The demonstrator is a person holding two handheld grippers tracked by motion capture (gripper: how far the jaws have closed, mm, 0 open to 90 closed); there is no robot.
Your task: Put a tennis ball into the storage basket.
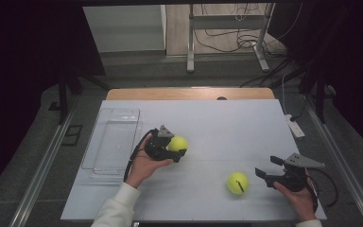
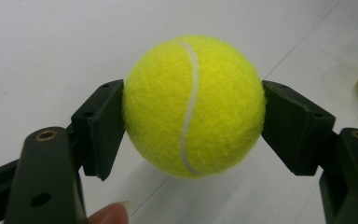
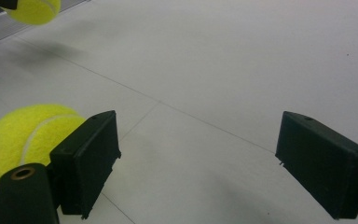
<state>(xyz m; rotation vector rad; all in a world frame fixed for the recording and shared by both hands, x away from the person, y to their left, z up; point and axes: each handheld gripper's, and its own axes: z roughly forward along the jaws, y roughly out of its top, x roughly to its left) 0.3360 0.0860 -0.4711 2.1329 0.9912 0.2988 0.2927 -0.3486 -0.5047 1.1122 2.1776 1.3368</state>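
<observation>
One clear tray (image 1: 111, 142) lies at the left of the table (image 1: 227, 123), just left of the left gripper (image 1: 177, 150). That gripper, held in the person's left hand (image 1: 144, 165), clenches one tennis ball (image 1: 177, 143); the left gripper view shows both black pads pressing the ball's (image 2: 194, 106) sides, its white seam running down the front, with the ball lifted a little above the white surface and a shadow under it. A fingertip (image 2: 109, 214) shows at the bottom edge of that view.

A second ball (image 1: 237, 182) rests on the table right of centre, near the front edge, with a dark mark on its top. It lies just left of the right gripper (image 1: 266, 166), apart from it. In the right gripper view this ball (image 3: 25, 135) sits beside the left pad, outside the gap, and the held ball (image 3: 33, 10) shows at the top left corner.

The right gripper, in the right hand (image 1: 298, 196), has its jaws released and spread wide with nothing between them.

That makes two balls, two grippers, one tray.
</observation>
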